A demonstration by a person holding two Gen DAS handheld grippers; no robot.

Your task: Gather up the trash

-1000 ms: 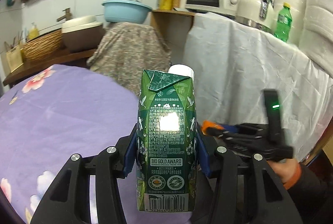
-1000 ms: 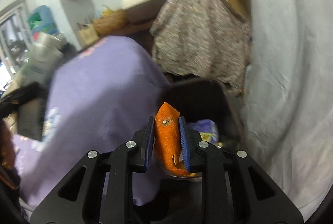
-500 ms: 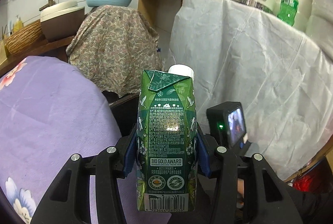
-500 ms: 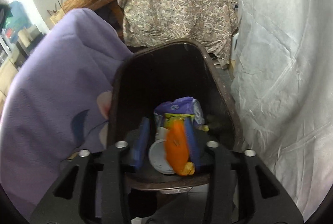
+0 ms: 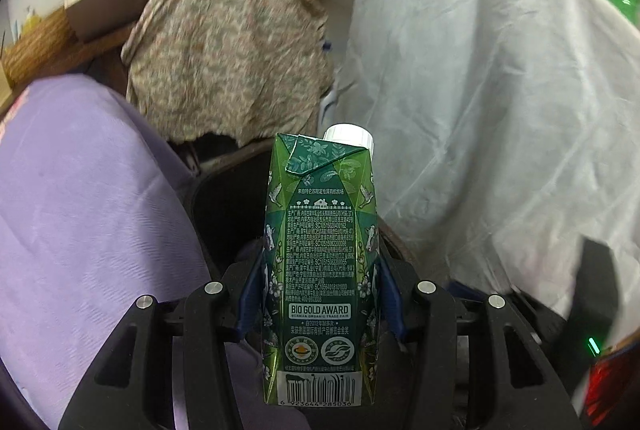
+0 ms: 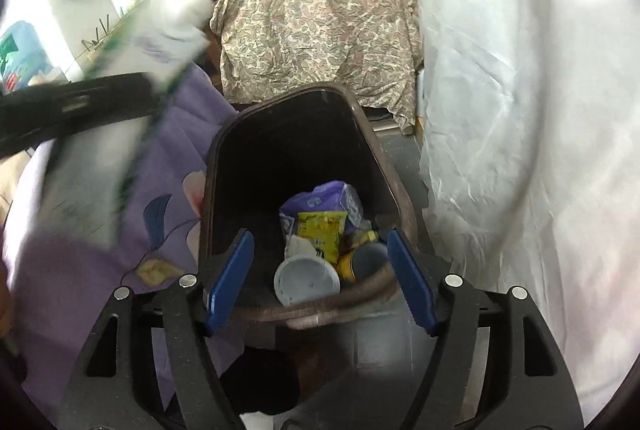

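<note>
While clamped upright, green carton (image 5: 320, 270), white cap, barcode.

Ahead of and below the right gripper (image 6: 320, 280), a dark trash bin (image 6: 394, 176) holding a purple wrapper (image 6: 320, 196), a yellow packet (image 6: 322, 228) and a grey round lid (image 6: 306, 280). Left of it, a table under a purple flowered cloth (image 6: 100, 294). Beyond, paisley fabric (image 6: 316, 18); to the right, a white sheet (image 6: 520, 110).
</note>
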